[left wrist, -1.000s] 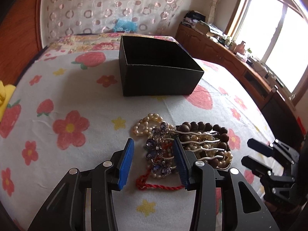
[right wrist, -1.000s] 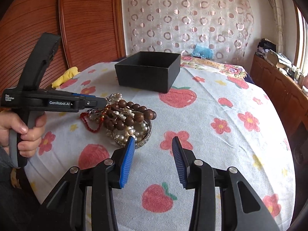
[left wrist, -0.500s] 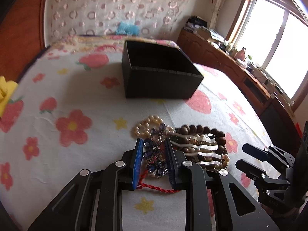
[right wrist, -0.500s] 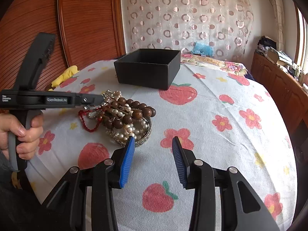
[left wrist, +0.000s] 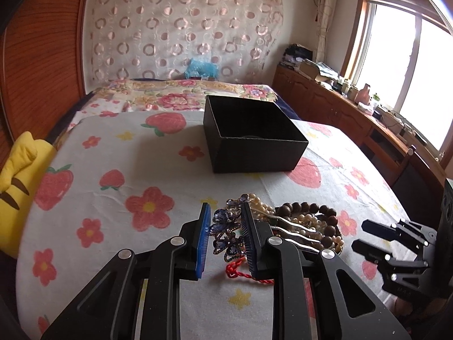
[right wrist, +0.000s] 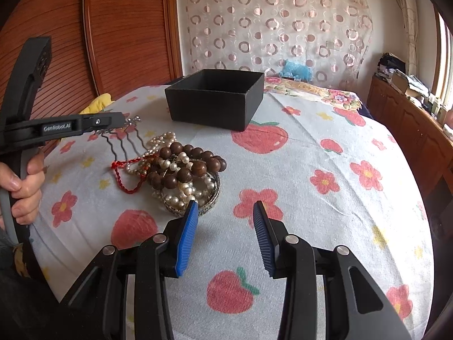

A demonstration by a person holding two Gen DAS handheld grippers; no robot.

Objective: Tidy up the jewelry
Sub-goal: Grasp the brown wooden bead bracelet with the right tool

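The left gripper (left wrist: 225, 239) has its jaws closed narrow on a hair comb (left wrist: 226, 233) with purple stones. In the right wrist view the comb (right wrist: 124, 137) hangs from the left gripper (right wrist: 124, 117) with its wavy metal teeth pointing down, lifted a little above the bed; whether the teeth tips touch the pile below, one cannot tell. The person's left hand (right wrist: 24, 189) grips the handle.

Just right of the comb lies the pile of jewelry: a brown bead bracelet (right wrist: 184, 167), a pearl string (right wrist: 161, 141), a red cord (right wrist: 124, 175) and a round silver bangle (right wrist: 211, 198) under them. All of it rests on a cover (right wrist: 311, 198) with strawberries and flowers.

The right gripper (right wrist: 225, 236) has its jaws wide open and holds nothing. It is near the pile, its left finger just beside the bangle.

A black box (left wrist: 252, 136), open on top, stands farther on the cover, well apart from the pile. A yellow pillow (left wrist: 17, 181) is at the left edge.
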